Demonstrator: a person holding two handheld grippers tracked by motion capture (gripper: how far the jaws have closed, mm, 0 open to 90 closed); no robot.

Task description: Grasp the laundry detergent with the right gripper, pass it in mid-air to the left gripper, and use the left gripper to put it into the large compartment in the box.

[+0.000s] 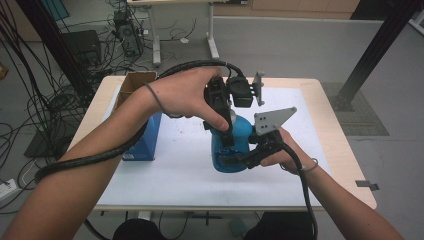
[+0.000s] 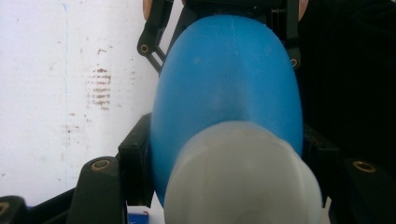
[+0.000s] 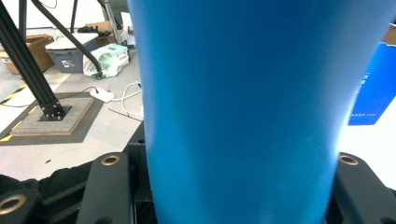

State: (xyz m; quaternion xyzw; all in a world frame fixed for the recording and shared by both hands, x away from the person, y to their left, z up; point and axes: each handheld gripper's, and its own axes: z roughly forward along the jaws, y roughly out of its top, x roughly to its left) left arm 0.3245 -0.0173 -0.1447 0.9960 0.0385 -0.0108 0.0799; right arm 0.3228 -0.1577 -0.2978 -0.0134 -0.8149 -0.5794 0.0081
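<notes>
Nearest to us in the high view, our forearms are reaching in from the bottom edge toward the middle of the bench (image 1: 320, 100), where we are holding a blue bottle (image 1: 231, 145) over the white sheet (image 1: 180, 165).

We are gripping the bottle with both tongs at once. Our left tongs (image 1: 227, 135) are coming down from above and closing on the bottle near its top; in the left gripper view the pale grey cap (image 2: 240, 179) is sitting right between the black jaws, with the blue body swelling out beyond it. Our right tongs (image 1: 240, 159) are clamping the lower body from the side, and in the right gripper view the blue wall (image 3: 243, 107) is pressing against both jaws.

Our left hand (image 1: 187, 95) is wrapping around its gripper above the bottle, and our right hand (image 1: 282, 152) is resting just beside the bottle's right flank.

Left of the bottle, a blue box (image 1: 147, 140) is standing on the bench, apart from it, with a brown carton (image 1: 132, 85) behind.
</notes>
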